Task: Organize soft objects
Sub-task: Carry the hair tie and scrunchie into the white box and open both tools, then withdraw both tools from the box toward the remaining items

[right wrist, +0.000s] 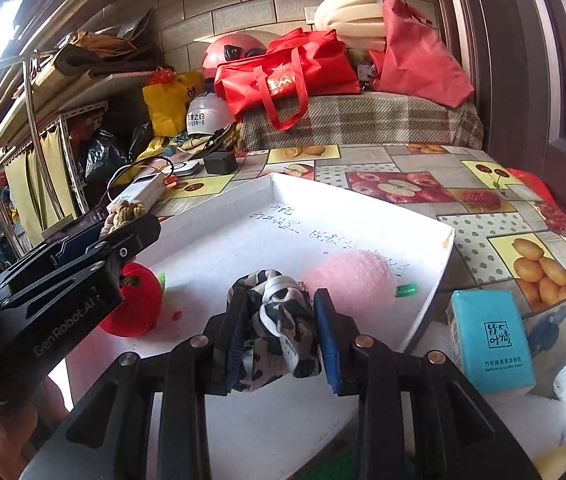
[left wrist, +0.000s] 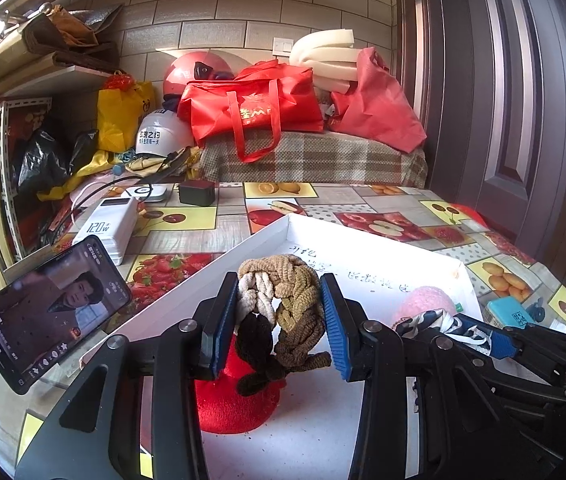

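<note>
a: so what's on the bench (left wrist: pixel 187 236) rn? fruit-print cloth, big white tray (right wrist: pixel 219 232) in the middle w/ handwriting on its floor.

b: yep. in the tray there's a pink fluffy ball (right wrist: pixel 353 276) toward the right edge and a red plush apple (right wrist: pixel 137 304) on the left. blue tissue pack (right wrist: pixel 491 340) sits just outside the tray's right rim.

a: and the grippers?

b: left gripper (left wrist: pixel 279 320) has its jaws clamped on a bundle of braided hair ties (left wrist: pixel 283 308), tan/cream/brown, held right above the red apple. right gripper (right wrist: pixel 281 336) jaws are squeezed on a black n white patterned scrunchie (right wrist: pixel 279 328), over the tray's near part, just in front of the pink ball.
</note>
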Demonstrator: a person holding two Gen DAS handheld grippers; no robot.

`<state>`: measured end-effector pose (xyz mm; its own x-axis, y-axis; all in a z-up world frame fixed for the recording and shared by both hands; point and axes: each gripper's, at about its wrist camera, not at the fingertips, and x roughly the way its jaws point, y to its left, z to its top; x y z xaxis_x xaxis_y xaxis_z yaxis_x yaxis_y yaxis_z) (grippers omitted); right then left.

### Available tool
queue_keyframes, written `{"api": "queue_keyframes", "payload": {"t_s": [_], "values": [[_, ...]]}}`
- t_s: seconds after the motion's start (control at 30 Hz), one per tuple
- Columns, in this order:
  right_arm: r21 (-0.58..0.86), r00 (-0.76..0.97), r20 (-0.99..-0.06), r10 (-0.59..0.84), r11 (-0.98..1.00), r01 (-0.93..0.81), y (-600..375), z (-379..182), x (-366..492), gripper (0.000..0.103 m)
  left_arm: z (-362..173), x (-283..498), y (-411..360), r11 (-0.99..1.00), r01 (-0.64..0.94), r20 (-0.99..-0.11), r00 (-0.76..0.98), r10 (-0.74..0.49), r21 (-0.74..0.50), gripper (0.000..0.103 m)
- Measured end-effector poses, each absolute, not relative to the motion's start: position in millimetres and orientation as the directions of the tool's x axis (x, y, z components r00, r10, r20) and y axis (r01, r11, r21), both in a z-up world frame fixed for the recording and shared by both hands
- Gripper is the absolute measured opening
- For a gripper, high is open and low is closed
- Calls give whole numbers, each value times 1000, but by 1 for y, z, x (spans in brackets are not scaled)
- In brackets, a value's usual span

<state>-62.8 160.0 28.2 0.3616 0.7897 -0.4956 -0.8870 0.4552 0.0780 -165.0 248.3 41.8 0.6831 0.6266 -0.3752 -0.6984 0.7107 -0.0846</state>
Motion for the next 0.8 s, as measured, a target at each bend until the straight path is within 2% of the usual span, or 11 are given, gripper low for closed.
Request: {"api": "queue_keyframes", "payload": {"t_s": [0.07,0.1,0.13,0.17,0.2,0.23,0.3,0.37,0.8], "values": [[54,376,-483,790,456,-888,161,30,-66,38,43,-166,248,704,-706,-368,677,637,-81,44],[45,383,-478,791,457,-888,162,31,-67,47,43,-165,248,699,-711,-367,672,643,-76,48],[39,387,-472,792,457,-889,162,31,-67,67,43,-165,248,697,-713,-366,669,647,-71,54],[29,394,-469,790,460,-887,162,32,-69,78,44,-166,247,691,-720,-358,664,656,-69,60],[19,406,-470,784,469,-883,162,31,-70,88,45,-168,247,677,-733,-350,654,671,-70,77],[14,408,-466,785,467,-884,162,31,-71,92,45,-168,248,670,-739,-346,648,679,-70,90],[-6,423,-457,782,473,-881,162,32,-73,103,45,-170,247,665,-743,-334,646,687,-69,98],[-28,436,-440,785,473,-880,161,34,-78,103,46,-171,245,660,-749,-324,640,696,-59,103],[-45,443,-425,789,471,-881,161,35,-81,103,47,-173,243,653,-755,-302,635,711,-52,103]]}}
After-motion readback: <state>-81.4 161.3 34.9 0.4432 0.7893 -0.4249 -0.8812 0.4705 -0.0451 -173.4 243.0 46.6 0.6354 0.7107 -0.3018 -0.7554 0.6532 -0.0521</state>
